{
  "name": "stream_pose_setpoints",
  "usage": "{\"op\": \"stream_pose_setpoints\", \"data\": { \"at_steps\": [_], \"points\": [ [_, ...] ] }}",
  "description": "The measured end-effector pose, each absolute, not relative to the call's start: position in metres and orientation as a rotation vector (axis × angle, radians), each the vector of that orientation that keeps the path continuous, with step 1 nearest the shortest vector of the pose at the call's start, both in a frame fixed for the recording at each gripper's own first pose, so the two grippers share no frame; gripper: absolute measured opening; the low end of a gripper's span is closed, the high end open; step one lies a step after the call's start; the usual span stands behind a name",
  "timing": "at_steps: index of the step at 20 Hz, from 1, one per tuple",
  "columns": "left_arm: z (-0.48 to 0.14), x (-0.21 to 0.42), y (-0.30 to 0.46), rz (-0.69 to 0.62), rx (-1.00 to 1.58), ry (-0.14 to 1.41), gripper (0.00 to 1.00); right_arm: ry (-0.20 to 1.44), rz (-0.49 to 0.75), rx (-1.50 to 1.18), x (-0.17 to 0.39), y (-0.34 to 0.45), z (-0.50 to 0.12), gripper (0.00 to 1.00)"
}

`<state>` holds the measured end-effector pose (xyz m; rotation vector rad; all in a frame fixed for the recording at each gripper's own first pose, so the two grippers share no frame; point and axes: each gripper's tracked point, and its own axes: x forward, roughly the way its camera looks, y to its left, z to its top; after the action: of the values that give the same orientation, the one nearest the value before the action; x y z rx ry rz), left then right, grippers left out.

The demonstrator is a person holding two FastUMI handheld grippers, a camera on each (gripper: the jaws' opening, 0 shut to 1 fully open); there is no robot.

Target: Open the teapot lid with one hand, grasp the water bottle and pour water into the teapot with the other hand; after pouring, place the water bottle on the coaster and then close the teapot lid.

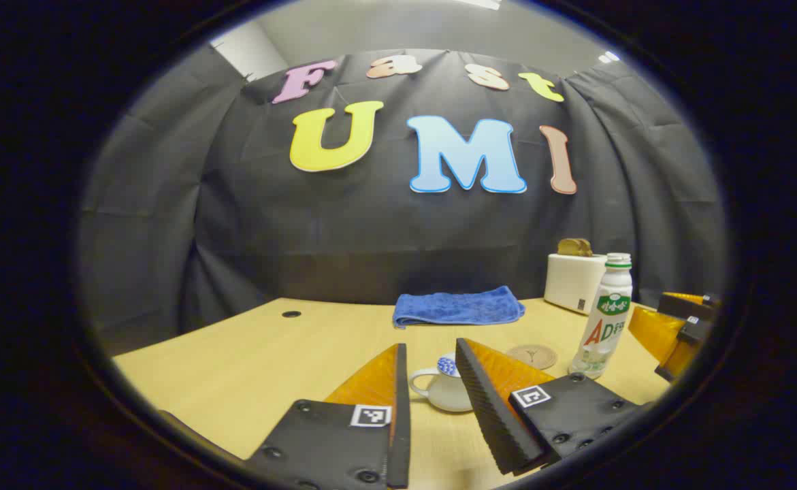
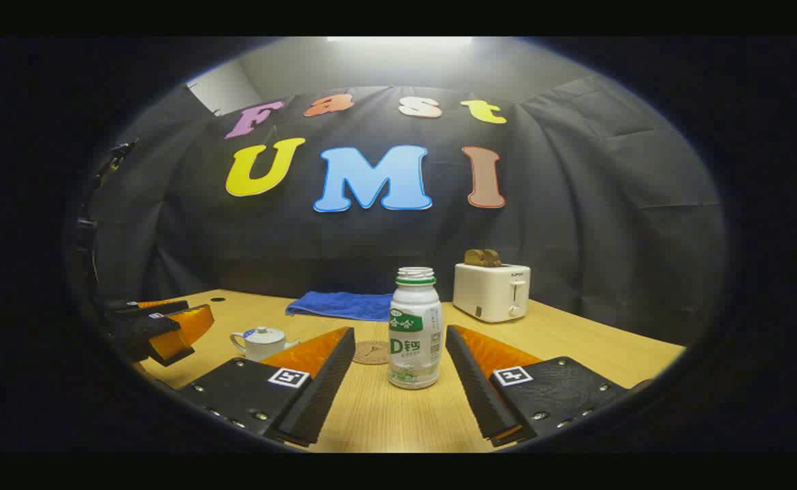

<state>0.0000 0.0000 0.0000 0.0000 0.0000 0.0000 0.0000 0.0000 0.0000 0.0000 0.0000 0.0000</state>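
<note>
A small white teapot [image 1: 447,389] with a blue-patterned lid [image 1: 448,366] stands on the wooden table, lid on. My left gripper [image 1: 431,354] is open just in front of it, with the teapot seen between the fingers. A white water bottle [image 2: 414,329] with a green neck ring stands upright, uncapped. My right gripper [image 2: 399,340] is open with the bottle framed between its fingers, apart from both. A round cork coaster [image 2: 371,352] lies just behind the bottle. In the left gripper view the bottle [image 1: 604,317] stands to the right, the coaster [image 1: 533,356] beside it.
A folded blue towel [image 1: 458,306] lies at the back of the table. A white toaster [image 2: 492,290] with bread in it stands at the back right. The other gripper [image 2: 160,329] shows at the left of the right gripper view, near the teapot [image 2: 262,341].
</note>
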Motion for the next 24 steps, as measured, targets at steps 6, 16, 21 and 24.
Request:
{"op": "stream_pose_setpoints", "data": {
  "at_steps": [6, 16, 21, 24],
  "points": [
    [0.005, 0.005, -0.018, -0.035, 0.011, -0.010, 0.45, 0.012, -0.013, -0.040, 0.014, -0.008, 0.001, 0.83],
    [0.000, 0.017, -0.036, -0.078, 0.021, 0.011, 0.45, 0.043, -0.017, -0.010, 0.028, -0.017, -0.007, 0.83],
    [-0.009, 0.036, -0.039, -0.087, 0.032, 0.049, 0.44, 0.056, -0.010, -0.016, 0.032, -0.017, -0.012, 0.83],
    [-0.014, 0.053, -0.043, -0.095, 0.037, 0.070, 0.44, 0.059, -0.008, -0.016, 0.033, -0.017, -0.013, 0.83]
  ]
}}
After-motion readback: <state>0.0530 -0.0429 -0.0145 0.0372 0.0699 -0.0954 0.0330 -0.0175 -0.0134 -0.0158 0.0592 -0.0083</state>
